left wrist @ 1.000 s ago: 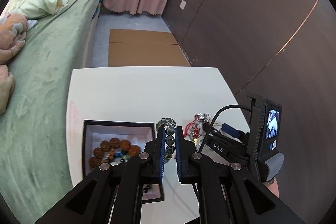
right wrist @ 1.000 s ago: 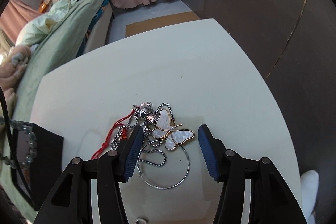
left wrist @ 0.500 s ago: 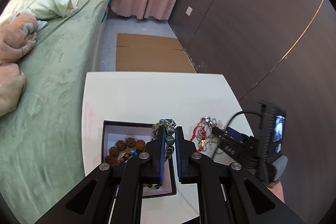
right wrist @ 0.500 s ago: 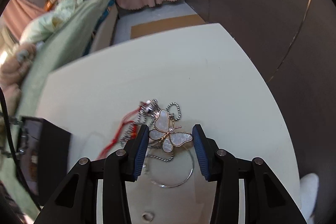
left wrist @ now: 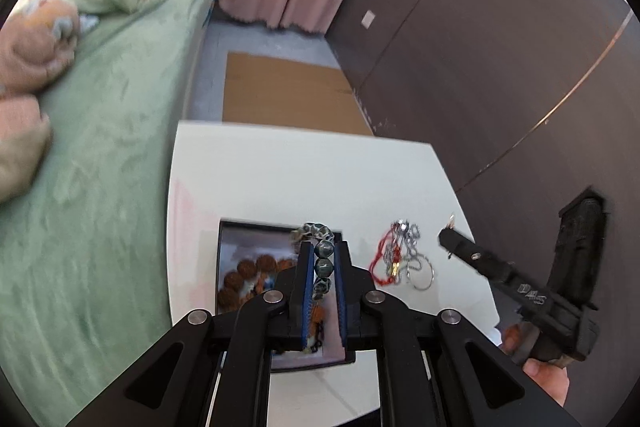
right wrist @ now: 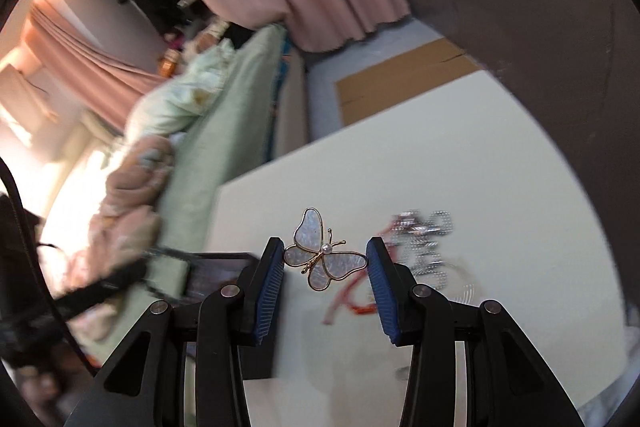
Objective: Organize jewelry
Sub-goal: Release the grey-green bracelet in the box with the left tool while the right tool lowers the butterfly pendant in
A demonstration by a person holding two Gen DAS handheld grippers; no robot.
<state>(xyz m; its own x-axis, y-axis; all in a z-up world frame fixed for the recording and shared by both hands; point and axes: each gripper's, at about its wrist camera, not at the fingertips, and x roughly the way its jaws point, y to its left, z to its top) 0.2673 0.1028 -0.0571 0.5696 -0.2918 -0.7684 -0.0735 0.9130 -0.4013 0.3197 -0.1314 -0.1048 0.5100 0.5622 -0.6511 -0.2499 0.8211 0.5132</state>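
The mother-of-pearl butterfly brooch (right wrist: 322,254) is pinched wing-to-wing, above the white bench (right wrist: 500,163), in the right gripper (right wrist: 326,261), whose fingers have just been closing; the black jewelry box (left wrist: 240,243) lies to its left, where the dark beaded bracelet (left wrist: 322,263) is clamped in the left gripper (left wrist: 323,275).

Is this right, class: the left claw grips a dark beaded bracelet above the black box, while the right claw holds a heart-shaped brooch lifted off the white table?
One detail is wrong. The right claw holds a butterfly brooch, not a heart; the right wrist view shows it. The left claw does grip the beaded bracelet above the black box.
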